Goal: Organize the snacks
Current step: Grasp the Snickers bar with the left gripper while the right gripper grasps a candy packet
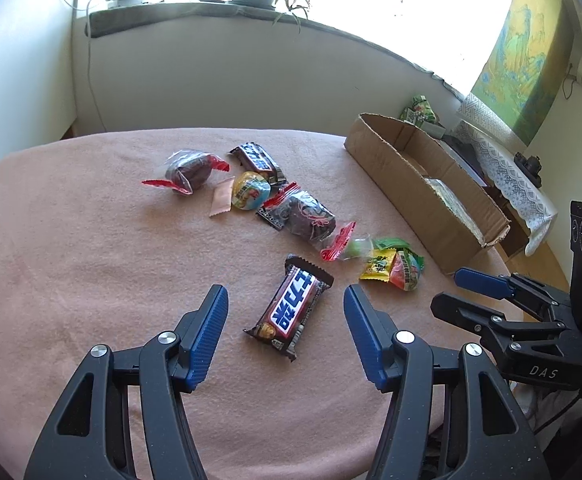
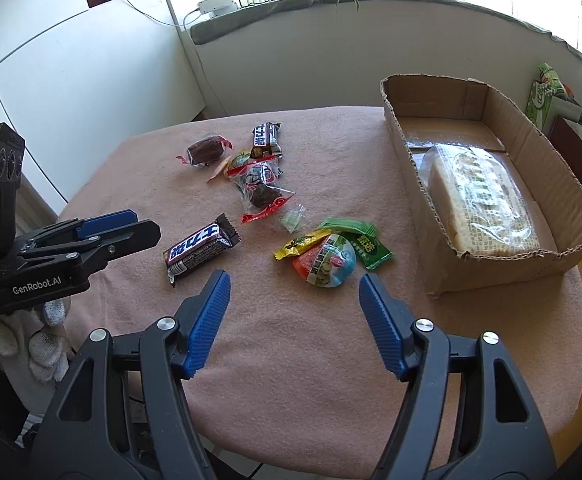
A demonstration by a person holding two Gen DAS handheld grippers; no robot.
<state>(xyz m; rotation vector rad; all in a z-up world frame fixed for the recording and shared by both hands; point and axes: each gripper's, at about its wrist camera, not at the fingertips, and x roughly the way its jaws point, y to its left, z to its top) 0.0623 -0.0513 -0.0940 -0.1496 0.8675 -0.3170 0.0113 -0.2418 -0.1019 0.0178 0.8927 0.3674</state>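
Both grippers are hanging over the pink cloth-covered surface (image 1: 71,240) with nothing in them. The left gripper (image 1: 285,296) has its blue-padded jaws spread wide, right over a brown chocolate bar in a wrapper with a blue-and-white logo (image 1: 291,308) that lies on the cloth between them, not touched. The right gripper (image 2: 295,280) is just as wide apart, pointed at a round foil-wrapped candy with a colourful print (image 2: 327,264), which sits touching a yellow sachet (image 2: 301,246) and a green sachet (image 2: 365,242). Further back there's a loose pile: a second chocolate bar (image 2: 266,140) and a couple of dark dried fruits in clear wrappers with red ends (image 2: 207,151). The open brown cardboard box (image 2: 407,184) sits at the right edge of the surface, with a bagged loaf of sliced bread (image 2: 483,200) inside.
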